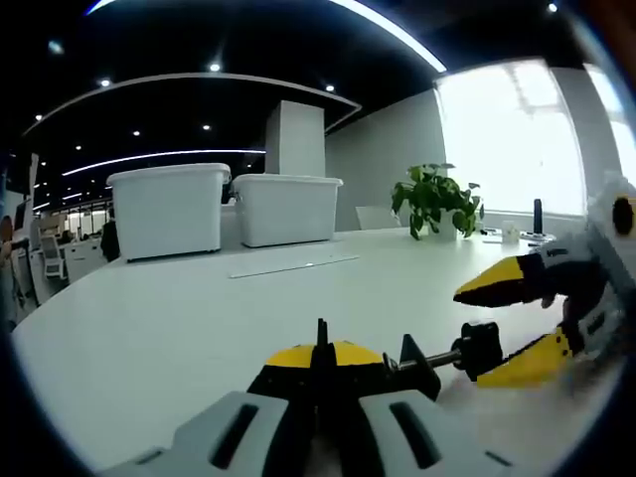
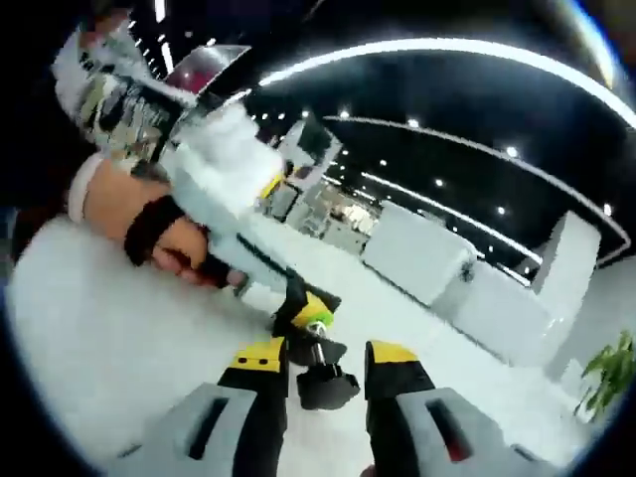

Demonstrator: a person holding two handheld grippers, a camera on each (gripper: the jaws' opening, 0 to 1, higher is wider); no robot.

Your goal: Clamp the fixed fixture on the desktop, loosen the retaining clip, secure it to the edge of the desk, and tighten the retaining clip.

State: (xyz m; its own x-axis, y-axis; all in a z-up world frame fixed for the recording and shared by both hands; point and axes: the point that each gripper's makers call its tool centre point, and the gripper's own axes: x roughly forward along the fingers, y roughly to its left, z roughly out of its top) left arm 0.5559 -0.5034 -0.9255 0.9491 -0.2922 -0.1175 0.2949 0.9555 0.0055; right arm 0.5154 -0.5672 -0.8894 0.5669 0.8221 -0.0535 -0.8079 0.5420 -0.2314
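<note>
- Left gripper (image 1: 320,397) comes up from the bottom of the left gripper view, and its 2 fingers (image 1: 260,383) are squeezed together on the black and yellow clamp fixture (image 1: 343,363), gripping its body.
- The fixture sits low over the white counter (image 1: 179,318), near the closest edge. Can't tell if it's touching the surface or held just off it.
- A threaded screw (image 1: 444,360) runs out of the fixture toward the right and ends in a black knob (image 1: 481,350).
- Right gripper (image 1: 522,323) comes in from the right in that view with its yellow-tipped fingers spread wide, 1 above the knob and 1 below, and the knob sits at the mouth of the gap, not pinched.
- In the right gripper view the right gripper (image 2: 326,363) has its fingers (image 2: 260,360) apart with the knob (image 2: 326,383) between them. Looks like a small gap on each side, but it's blurry.
- Same view: a hand (image 2: 184,248) with a black wrist strap holds the left gripper (image 2: 288,298) on the fixture (image 2: 310,310).
- Further back on the counter: 2 white storage bins (image 1: 171,207) side by side, a potted plant (image 1: 434,199) by the bright window, and a flat white strip (image 1: 293,265) lying in front of the bins.
</note>
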